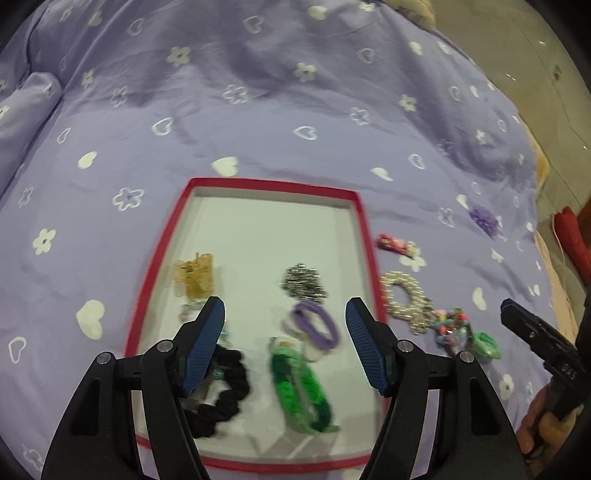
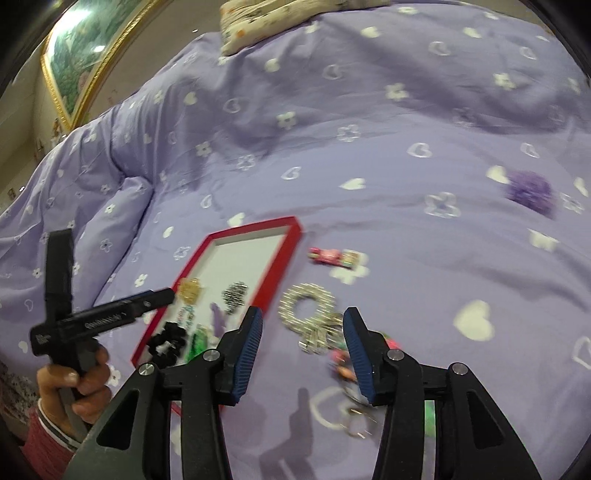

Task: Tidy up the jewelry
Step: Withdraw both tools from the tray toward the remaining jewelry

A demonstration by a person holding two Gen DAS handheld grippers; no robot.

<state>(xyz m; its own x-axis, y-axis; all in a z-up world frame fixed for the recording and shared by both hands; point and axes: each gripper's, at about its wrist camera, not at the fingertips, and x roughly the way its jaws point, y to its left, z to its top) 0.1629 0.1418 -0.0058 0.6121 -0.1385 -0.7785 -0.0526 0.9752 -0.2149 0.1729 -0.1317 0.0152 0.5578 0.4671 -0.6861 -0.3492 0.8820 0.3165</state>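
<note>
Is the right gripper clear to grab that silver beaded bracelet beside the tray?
Probably yes. The right gripper is open and the silver beaded bracelet lies on the bedspread just ahead, outside the red tray, nothing covering it.

Home bedroom: purple heart-and-flower bedspread (image 2: 369, 155), floral pillow (image 2: 288, 18), gold-framed painting (image 2: 85, 55) on wall.

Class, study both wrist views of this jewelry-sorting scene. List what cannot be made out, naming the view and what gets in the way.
- Left wrist view: the black scrunchie in the red-rimmed tray is partly hidden behind the left gripper.
- Right wrist view: the colourful beaded piece is blurred and covered by the right gripper.
- Right wrist view: the pink hair clip is motion-blurred; details unreadable.
</note>
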